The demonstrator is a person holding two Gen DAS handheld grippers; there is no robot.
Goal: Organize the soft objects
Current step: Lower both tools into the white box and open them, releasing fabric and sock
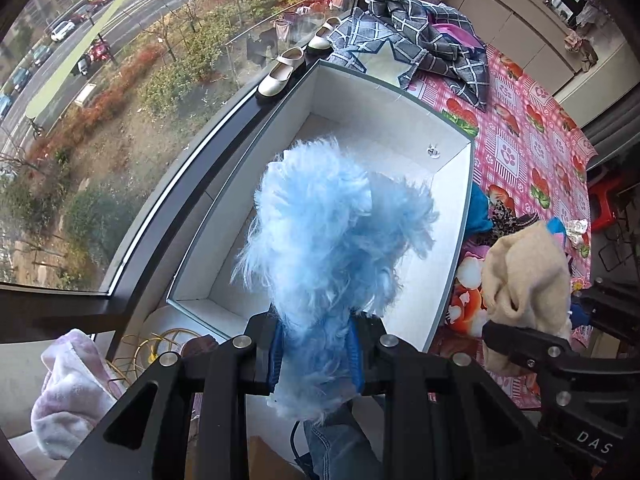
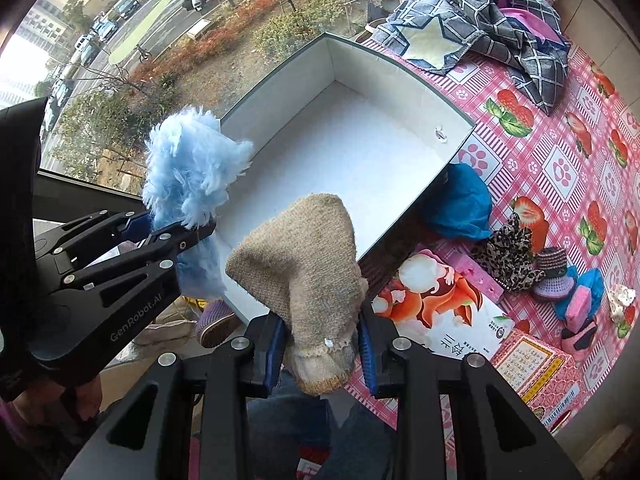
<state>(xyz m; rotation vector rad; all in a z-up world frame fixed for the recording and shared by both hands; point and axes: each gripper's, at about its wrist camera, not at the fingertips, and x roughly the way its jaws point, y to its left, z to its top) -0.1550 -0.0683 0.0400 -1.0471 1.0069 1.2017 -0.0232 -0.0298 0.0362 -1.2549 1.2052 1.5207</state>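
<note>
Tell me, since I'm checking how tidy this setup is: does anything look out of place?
Yes. A pair of cream shoes sits on the window ledge beside the white box, odd among the soft things. A checked garment lies crumpled on the tablecloth.

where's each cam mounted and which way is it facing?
Left wrist: on the left tool, facing down over the box; own fingers clamp blue fluff; right tool at right.
Right wrist: on the right tool, facing down at box edge and tablecloth; fingers clamp a beige sock; left tool at left.
Shared: box, fluff, sock, plaid cloth.
</note>
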